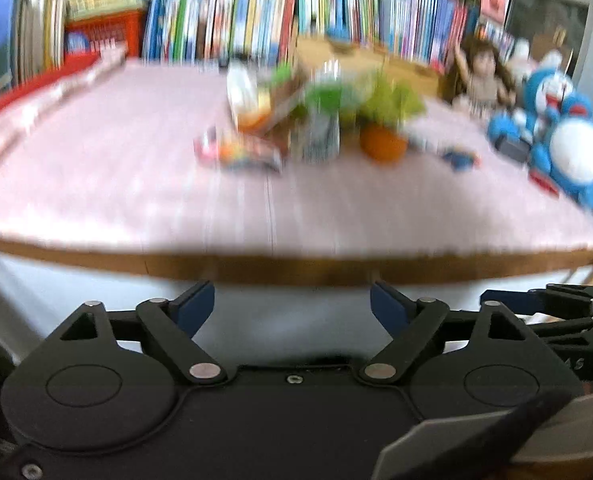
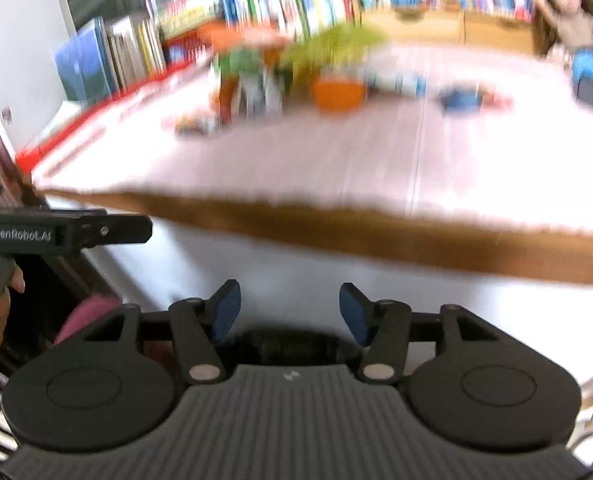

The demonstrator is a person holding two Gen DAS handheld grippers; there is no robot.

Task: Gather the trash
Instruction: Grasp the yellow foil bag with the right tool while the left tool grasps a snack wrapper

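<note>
Both jaws stood spread and empty — the left hand-held gripper (image 1: 292, 300) and right hand-held gripper (image 2: 290, 308) hung before the tabletop (image 1: 136, 184), litter (image 1: 240, 152) blurred beyond.

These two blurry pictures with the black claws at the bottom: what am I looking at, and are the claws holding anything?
There is no robot here. A person carries a hand-held two-finger gripper in each hand, and each gripper has a wide-angle camera looking forward along its fingers. One picture comes from the left gripper, the other from the right gripper. Both stand open and empty, below the near edge of a table with a pink cover.

Mid-table sits a cluster of things, blurred by motion: a flat colourful wrapper, a green-and-white carton and an orange pot with green leaves. A blue-and-white plush toy and a doll sit at the right edge, with books shelved behind.
</note>
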